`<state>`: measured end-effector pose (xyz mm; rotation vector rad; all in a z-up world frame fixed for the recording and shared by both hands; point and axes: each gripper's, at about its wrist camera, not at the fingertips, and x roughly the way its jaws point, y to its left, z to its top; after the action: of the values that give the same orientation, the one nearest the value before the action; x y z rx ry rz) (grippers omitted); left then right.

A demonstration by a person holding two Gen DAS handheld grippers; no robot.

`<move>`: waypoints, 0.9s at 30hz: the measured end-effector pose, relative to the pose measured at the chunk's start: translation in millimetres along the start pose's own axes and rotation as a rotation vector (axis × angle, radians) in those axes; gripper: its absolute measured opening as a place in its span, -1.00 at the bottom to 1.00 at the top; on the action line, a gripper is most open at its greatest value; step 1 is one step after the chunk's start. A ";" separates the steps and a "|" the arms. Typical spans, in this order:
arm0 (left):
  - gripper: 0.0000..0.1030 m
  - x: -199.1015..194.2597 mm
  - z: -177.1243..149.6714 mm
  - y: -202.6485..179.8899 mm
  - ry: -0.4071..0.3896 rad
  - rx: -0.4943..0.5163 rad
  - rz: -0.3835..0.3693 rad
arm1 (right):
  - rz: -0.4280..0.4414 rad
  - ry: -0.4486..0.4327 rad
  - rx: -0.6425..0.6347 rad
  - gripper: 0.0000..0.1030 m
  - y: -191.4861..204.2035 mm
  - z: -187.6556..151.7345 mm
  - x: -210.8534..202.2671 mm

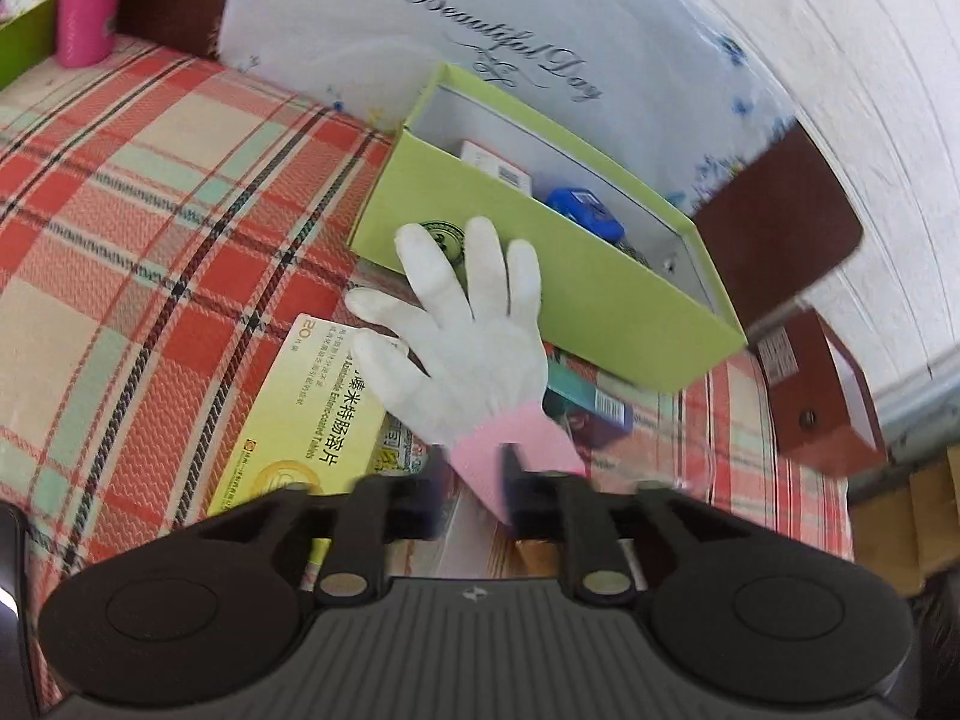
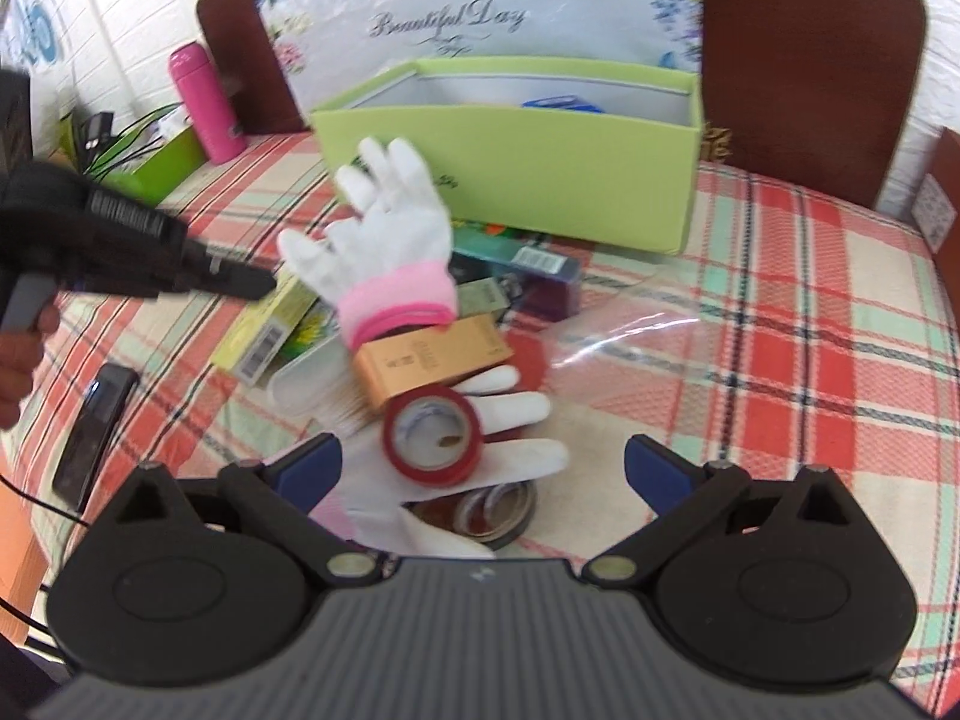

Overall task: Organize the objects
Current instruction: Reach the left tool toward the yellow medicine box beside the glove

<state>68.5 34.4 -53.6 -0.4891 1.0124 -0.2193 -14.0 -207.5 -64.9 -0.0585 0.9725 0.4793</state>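
My left gripper [image 1: 474, 483] is shut on the pink cuff of a white glove [image 1: 462, 330], which hangs above the plaid tablecloth in front of the open green box [image 1: 540, 282]. From the right wrist view this glove [image 2: 390, 240] stands fingers-up beside the left gripper [image 2: 240, 282]. My right gripper [image 2: 483, 465] is open, its blue pads [image 2: 318, 462] wide apart. Between them a red tape roll [image 2: 432, 438] rests on a second white glove [image 2: 516, 414]. The green box [image 2: 510, 180] holds a small white carton [image 1: 495, 165] and a blue item [image 1: 585, 210].
A yellow medicine box [image 1: 300, 420], a gold carton [image 2: 426, 360], a teal carton [image 2: 528, 270], a clear swab case [image 2: 306, 384] and a dark tape roll [image 2: 498, 510] crowd the table. A black phone [image 2: 90, 432] lies left. A pink bottle [image 2: 204, 108] stands behind.
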 end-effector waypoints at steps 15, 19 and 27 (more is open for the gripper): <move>-1.00 75.5 7.4 -12.8 0.086 -0.020 0.036 | -0.016 0.019 -0.015 0.94 -5.4 -2.6 -0.6; -1.00 41.3 -0.9 -5.1 0.052 0.068 0.003 | -0.020 0.033 -0.009 0.70 -5.7 -1.0 5.1; -0.94 10.5 -10.7 24.5 0.012 -0.068 0.017 | 0.025 0.072 -0.076 0.67 11.7 4.8 29.4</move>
<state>63.7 48.5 -78.2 -0.5413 1.0378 -0.1737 -1.4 -185.2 -83.9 -0.1329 1.0264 0.5397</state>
